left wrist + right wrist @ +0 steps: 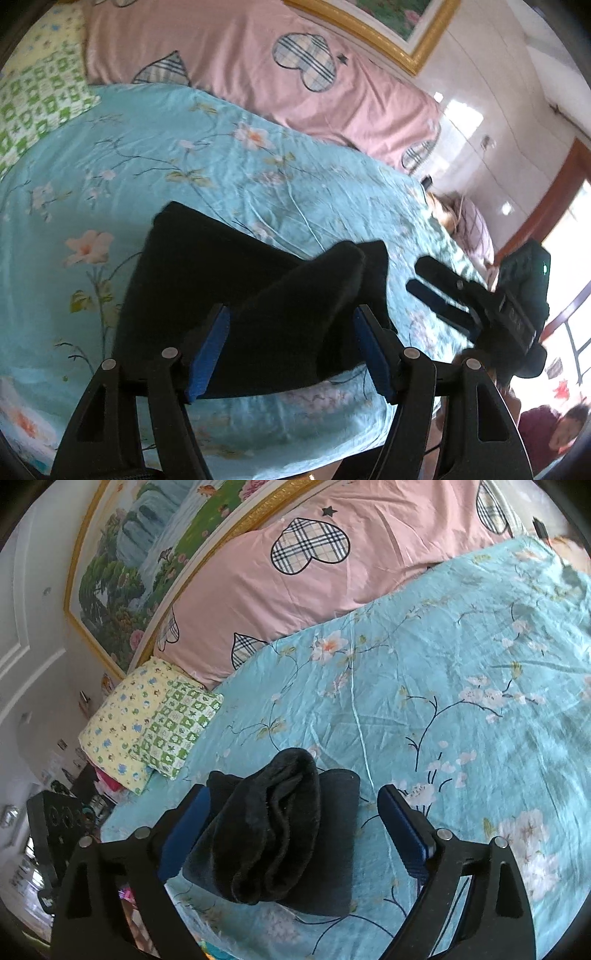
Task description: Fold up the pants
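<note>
Left gripper (291, 343): fingers (207, 354) spread wide, nothing held, w/ the pants (236, 295) lying between and just beyond the pads. Right gripper (295, 834): also wide open, nothing held; its left pad sits just beside the pants' left edge, maybe touching, can't tell, while the right pad stands apart from the cloth. Pants are black, already a compact multi-layer bundle, w/ a rolled, fuzzy top layer bulging over a flatter slab underneath. Bundle rests on the bed (461, 664), on the blue floral sheet, near its front edge; pink quilt (332, 590) well behind the pants, small patterned pillows (147, 720) behind-left of them. Looks soft, thick, light, not slippery, prob. fleece; loose layers will likely spring open or slump. Best hold, I'd judge: pinch thru all layers at a folded edge, one gripper per end, not the top roll alone.
</note>
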